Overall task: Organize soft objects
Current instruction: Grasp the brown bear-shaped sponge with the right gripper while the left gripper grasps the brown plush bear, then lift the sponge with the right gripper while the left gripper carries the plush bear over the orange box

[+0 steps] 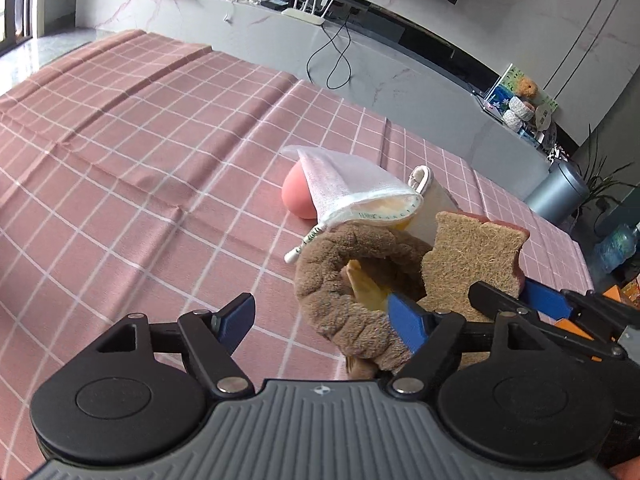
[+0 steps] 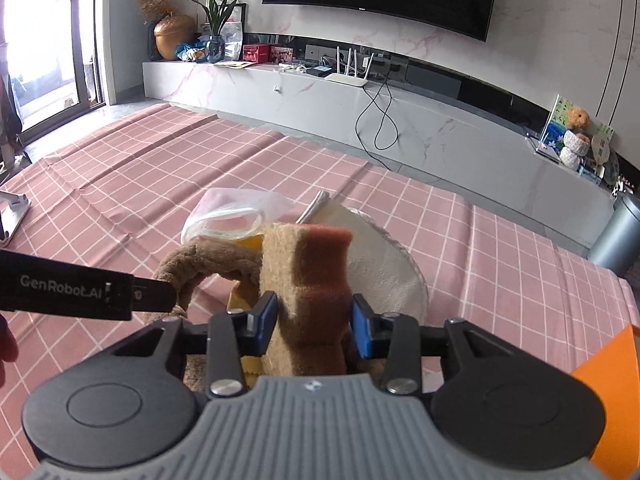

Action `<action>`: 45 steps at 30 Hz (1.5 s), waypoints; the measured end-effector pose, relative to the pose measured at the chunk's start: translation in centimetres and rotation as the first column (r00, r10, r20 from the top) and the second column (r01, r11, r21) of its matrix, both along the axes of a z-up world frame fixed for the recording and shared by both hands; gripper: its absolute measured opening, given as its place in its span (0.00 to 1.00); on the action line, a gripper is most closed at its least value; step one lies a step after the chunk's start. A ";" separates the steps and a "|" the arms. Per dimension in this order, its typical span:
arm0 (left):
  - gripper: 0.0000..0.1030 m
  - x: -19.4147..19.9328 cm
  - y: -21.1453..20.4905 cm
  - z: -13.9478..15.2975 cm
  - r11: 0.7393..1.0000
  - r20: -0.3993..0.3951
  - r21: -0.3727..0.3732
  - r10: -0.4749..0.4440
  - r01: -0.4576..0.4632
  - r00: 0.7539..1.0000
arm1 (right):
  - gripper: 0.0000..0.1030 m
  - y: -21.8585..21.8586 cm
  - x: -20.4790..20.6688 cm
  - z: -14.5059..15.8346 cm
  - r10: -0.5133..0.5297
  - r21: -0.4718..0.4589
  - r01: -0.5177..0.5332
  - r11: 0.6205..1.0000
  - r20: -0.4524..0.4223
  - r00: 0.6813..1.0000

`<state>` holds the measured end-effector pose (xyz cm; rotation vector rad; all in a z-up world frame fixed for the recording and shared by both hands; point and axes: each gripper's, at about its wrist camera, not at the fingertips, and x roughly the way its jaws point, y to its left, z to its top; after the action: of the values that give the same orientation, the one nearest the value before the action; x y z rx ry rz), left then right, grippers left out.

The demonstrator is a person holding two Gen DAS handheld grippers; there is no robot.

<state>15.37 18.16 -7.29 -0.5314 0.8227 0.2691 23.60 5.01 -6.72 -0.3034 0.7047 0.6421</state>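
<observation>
My right tool [image 2: 314, 326] pinches the light, springy brown-and-pink bread-shaped sponge [image 2: 310, 280] at its waist, probably firmly; my left tool [image 1: 324, 318] hangs spread beside the brown plush ring [image 1: 340, 276].

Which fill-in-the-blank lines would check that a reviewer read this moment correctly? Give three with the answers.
1. The bread-shaped sponge stands between the pads of the ____ gripper.
2. The left gripper has its jaws ____, one finger inside the brown plush ring.
3. The white mesh bag partly covers a ____ ball on the checked cloth.

Missing words: right; open; pink
</observation>
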 end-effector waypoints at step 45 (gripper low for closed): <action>0.15 -3.8 -14.2 9.8 0.925 0.226 0.251 -0.343 0.286 0.912 | 0.33 -18.2 -11.6 12.8 -0.263 0.438 0.235 0.868 0.004 0.965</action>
<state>11.58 3.94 2.48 -0.2183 0.5962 -0.0162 12.02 -13.23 6.08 0.1814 0.5097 0.5223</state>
